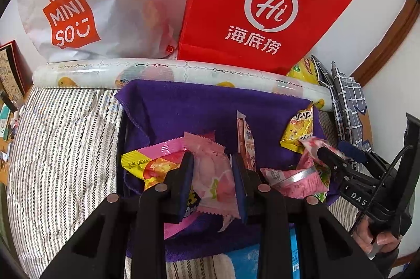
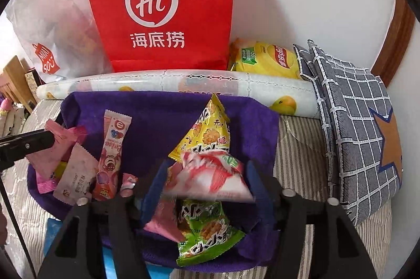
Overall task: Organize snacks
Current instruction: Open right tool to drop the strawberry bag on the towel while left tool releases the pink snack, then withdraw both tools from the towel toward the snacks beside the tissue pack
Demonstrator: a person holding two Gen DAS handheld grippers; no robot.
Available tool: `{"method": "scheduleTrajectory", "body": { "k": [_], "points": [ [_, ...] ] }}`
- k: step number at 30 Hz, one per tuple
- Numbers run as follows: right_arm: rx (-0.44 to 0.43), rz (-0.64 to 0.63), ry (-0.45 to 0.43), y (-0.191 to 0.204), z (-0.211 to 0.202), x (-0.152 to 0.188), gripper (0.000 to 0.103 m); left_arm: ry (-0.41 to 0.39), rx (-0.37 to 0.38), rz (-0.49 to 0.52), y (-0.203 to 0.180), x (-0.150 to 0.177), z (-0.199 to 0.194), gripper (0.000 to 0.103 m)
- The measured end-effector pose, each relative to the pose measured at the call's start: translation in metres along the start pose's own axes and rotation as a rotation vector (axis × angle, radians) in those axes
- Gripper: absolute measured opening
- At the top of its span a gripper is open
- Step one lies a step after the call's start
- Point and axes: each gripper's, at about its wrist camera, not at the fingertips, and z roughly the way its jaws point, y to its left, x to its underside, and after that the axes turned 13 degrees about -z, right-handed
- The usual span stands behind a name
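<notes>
The white bag (image 1: 86,16) at far left reads "MINISO". The red bag (image 2: 157,6) beside it bears "Hi" in a circle above "海底捞". The right gripper (image 1: 328,155) reads "DAS".

A red paper bag (image 2: 160,3) is standing against the white wall, serving as our landmark. Left of it, a white Miniso bag (image 1: 86,6) is leaning (crumpled, translucent). In front of the red bag, a rolled fruit-print sheet (image 2: 183,83) is lying crosswise. To its right, checked grey cushions (image 2: 354,105) are propping against the wall, and striped bedding (image 1: 65,142) is spreading below.
</notes>
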Motion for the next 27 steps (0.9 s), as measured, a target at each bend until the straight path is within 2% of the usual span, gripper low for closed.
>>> {"method": "scheduleTrajectory", "body": {
  "k": [1,3,6,15,20,27],
  "points": [
    [-0.003,-0.008,-0.003,0.001,-0.002,0.000,0.068,-0.001,0.002,0.000,-0.001,0.000,-0.001,0.035],
    [0.013,-0.023,-0.005,0.003,-0.007,0.000,0.068,-0.013,0.013,0.004,-0.003,0.002,-0.006,0.047],
    [0.033,-0.033,-0.012,0.005,-0.017,0.003,0.069,-0.035,0.020,0.014,-0.009,0.006,-0.016,0.055],
    [0.050,-0.023,-0.042,0.015,-0.066,0.026,0.072,-0.043,0.012,0.017,-0.020,0.027,-0.047,0.057],
    [0.041,-0.020,-0.063,0.024,-0.095,0.044,0.072,-0.035,0.043,0.003,-0.020,0.050,-0.069,0.057],
    [0.043,-0.007,-0.082,0.039,-0.126,0.064,0.072,-0.027,0.043,-0.017,-0.010,0.083,-0.094,0.056]
  ]
}}
